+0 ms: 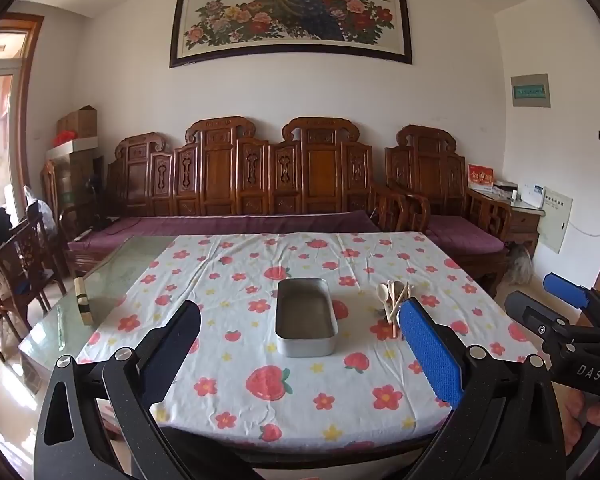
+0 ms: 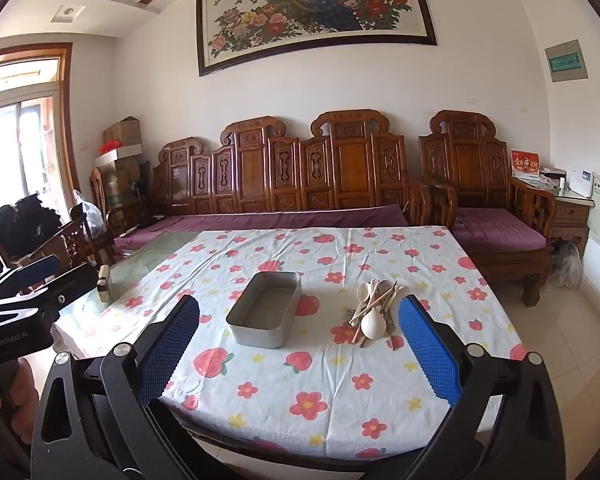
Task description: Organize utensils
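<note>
A rectangular metal tray (image 1: 306, 318) is sitting near the middle of a table covered by a flowered tablecloth (image 1: 260, 392), and it serves here as the landmark for everything else. The tray is lying empty, its long sides running away from the cameras.

Just to the right of the tray, a loose pile of utensils (image 2: 376, 312) is resting on the cloth: pale spoons, with wooden chopsticks and a few darker sticks crossing over and under them (exactly how many pieces, the pictures are not showing). The pile is lying apart from the tray, not touching it.

The left gripper (image 1: 300, 344) is hovering on the near side of the tray with its jaws spread wide and nothing between them; in its own view the tray is appearing in the gap between the two fingers, farther off, while the utensils are showing just past the tip of the blue-padded right finger (image 1: 430, 354).

The right gripper (image 2: 300, 340) is likewise hanging on the near side of the tray, jaws fully apart and pinching nothing. From its view the tray is lying ahead between the fingers, toward the left one, and the utensil pile is lying ahead toward the right one, beyond both tips.

Left of the tray, a small block (image 2: 104, 283) is standing on the bare glass part of the tabletop, well apart from it. Behind the tray, beyond the table's far edge, a carved wooden bench (image 1: 260, 176) is standing against the wall.
</note>
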